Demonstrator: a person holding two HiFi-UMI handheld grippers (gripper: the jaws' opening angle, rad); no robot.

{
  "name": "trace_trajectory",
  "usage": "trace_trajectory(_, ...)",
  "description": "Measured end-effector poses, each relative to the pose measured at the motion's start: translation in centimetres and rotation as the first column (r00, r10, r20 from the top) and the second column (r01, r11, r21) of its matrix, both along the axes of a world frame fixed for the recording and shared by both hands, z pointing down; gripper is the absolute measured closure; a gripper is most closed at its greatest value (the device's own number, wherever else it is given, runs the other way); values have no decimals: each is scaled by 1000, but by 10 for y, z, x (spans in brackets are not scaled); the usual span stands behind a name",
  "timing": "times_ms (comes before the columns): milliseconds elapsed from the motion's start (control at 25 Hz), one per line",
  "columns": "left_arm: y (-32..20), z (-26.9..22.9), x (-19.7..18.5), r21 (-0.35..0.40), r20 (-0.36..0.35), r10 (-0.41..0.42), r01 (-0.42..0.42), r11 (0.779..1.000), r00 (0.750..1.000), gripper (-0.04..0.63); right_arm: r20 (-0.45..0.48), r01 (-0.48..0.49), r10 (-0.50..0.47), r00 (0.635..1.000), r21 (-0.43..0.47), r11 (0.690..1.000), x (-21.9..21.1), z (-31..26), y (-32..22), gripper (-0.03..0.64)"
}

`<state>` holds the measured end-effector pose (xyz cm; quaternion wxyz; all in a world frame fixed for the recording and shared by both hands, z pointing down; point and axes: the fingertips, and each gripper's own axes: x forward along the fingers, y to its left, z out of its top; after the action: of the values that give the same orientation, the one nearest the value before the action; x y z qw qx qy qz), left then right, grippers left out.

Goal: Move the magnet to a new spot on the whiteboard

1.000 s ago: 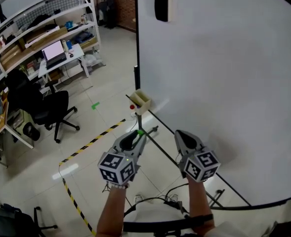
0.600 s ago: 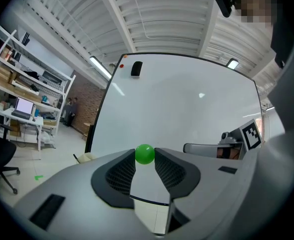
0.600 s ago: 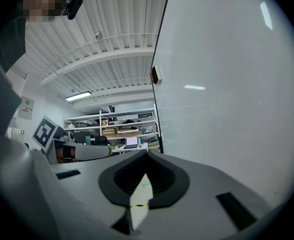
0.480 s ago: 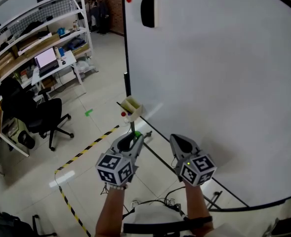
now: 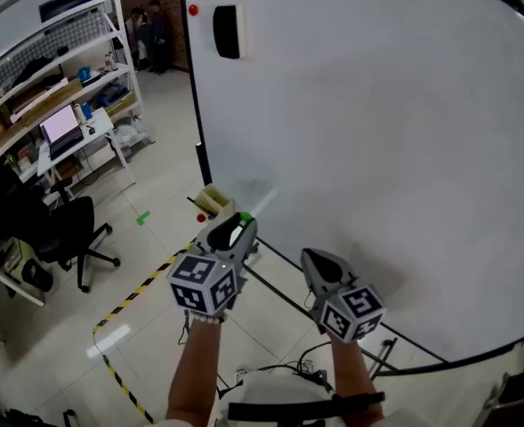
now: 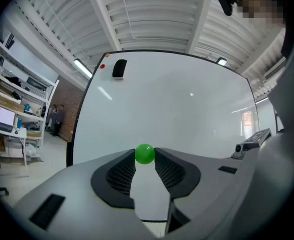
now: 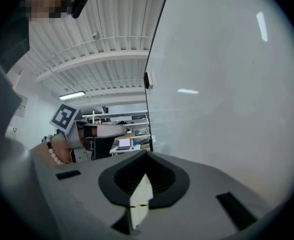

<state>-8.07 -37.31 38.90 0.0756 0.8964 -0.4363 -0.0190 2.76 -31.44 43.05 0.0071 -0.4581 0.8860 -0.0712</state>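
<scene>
The left tool point(image 5: 237, 225) gripped the green magnet point(image 6: 145, 154) between its tips, facing the whiteboard point(image 5: 377, 132). The right tool point(image 5: 314, 259), beside it, was closed and empty.

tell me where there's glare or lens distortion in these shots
Head view: whiteboard edge bows, faint bright streak low on it. Left gripper view: fisheye, dark corners, lamp reflections on the whiteboard, magnet sharp. Right gripper view: same dark corners, two lamp glints.
</scene>
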Motion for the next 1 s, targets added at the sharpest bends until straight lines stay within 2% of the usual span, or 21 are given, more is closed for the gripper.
trace_trajectory(320, -39, -61, 32, 103, 55, 55, -60, 993, 997, 476, 12, -89, 89, 996, 4, 996, 35, -3, 6, 607)
trace_trajectory(520, -68, -92, 37, 150, 99, 63, -77, 986, 993, 475, 19, -134, 133, 991, 12, 991, 43, -3, 4, 607)
trace_trajectory(1000, -115, -108, 77, 156, 185, 103, -133, 979, 977, 475, 17, -205, 205, 979, 23, 978, 70, -4, 6, 607)
